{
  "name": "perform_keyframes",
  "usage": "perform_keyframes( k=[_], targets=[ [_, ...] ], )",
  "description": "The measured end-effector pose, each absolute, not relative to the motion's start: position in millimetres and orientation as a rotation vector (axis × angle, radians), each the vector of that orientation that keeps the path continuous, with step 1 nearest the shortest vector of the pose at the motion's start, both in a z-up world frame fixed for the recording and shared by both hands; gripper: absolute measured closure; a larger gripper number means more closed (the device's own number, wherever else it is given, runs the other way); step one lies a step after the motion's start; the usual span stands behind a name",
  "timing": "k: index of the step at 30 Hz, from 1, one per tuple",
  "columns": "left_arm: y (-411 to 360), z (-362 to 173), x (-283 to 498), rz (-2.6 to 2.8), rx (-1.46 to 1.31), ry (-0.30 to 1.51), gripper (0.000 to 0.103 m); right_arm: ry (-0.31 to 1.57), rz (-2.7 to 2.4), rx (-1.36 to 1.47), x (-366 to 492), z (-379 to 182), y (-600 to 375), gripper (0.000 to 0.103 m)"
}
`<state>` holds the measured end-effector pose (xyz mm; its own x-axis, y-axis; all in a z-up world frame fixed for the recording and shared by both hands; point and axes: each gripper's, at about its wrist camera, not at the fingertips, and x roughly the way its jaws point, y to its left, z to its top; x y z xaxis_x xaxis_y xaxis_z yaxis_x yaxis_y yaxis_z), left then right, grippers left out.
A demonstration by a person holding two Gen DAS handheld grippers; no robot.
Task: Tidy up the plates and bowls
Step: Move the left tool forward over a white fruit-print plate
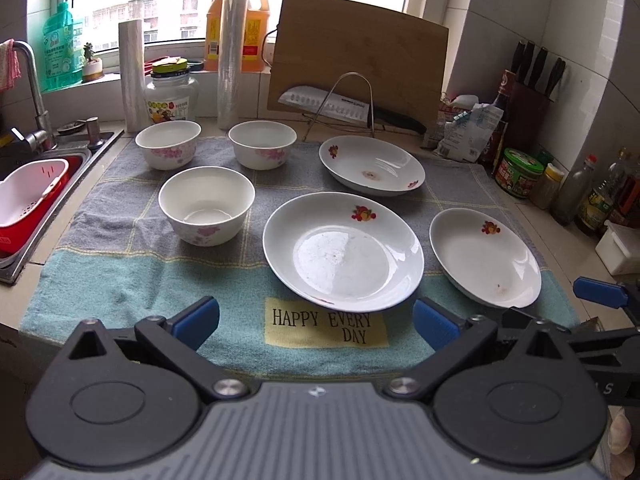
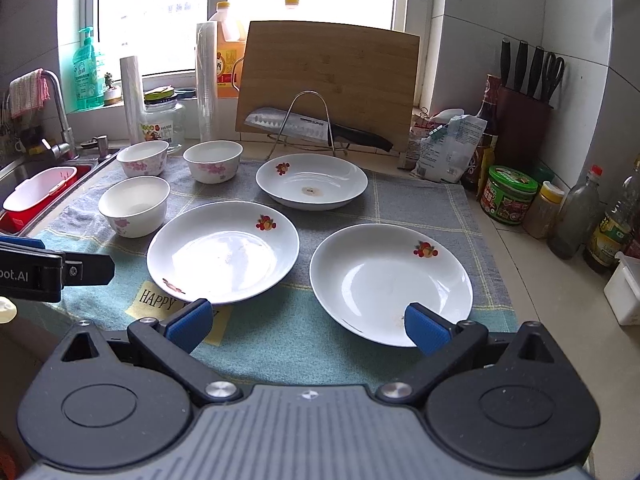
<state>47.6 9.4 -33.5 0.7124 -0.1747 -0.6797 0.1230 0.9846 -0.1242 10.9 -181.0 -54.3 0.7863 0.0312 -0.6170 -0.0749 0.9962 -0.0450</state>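
Note:
Three white plates with fruit prints lie on a towel: a middle plate (image 1: 344,252) (image 2: 222,252), a far plate (image 1: 372,164) (image 2: 312,182) and a right plate (image 1: 484,256) (image 2: 390,282). Three white bowls with pink flowers stand at the left: a near bowl (image 1: 206,204) (image 2: 134,205), a far left bowl (image 1: 168,144) (image 2: 143,157) and a far middle bowl (image 1: 262,144) (image 2: 212,160). My left gripper (image 1: 316,322) is open and empty, just short of the middle plate. My right gripper (image 2: 308,326) is open and empty, at the near rim of the right plate.
A sink (image 1: 24,200) with a red and white strainer lies left. A cutting board (image 1: 356,56), knife and wire rack (image 1: 348,100) stand behind. Jars and bottles (image 1: 560,184) and a knife block (image 1: 532,96) line the right wall. Rolls and an oil jug stand at the window.

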Motion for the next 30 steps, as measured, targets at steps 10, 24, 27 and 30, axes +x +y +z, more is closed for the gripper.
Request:
perform_keyframes(
  k=[10, 24, 27, 30],
  targets=[
    [15.7, -54.1, 70.1, -0.181, -0.045, 0.781, 0.001, 0.686, 0.067, -0.075, 24.4, -74.2, -178.3, 0.000],
    [3.8, -55.1, 140.5, -0.357, -0.004, 0.763, 0.001, 0.721, -0.065, -0.055, 72.0, -75.0, -179.3, 0.000],
    [1.5, -54.0, 153.7, -0.415, -0.006, 0.763, 0.001, 0.721, -0.109, -0.059, 78.9, -69.6, -178.4, 0.000],
    [-0.8, -55.3, 164.2, -0.474, -0.005, 0.754, 0.001, 0.722, -0.148, -0.064, 84.9, -65.0, -177.0, 0.000]
  ],
)
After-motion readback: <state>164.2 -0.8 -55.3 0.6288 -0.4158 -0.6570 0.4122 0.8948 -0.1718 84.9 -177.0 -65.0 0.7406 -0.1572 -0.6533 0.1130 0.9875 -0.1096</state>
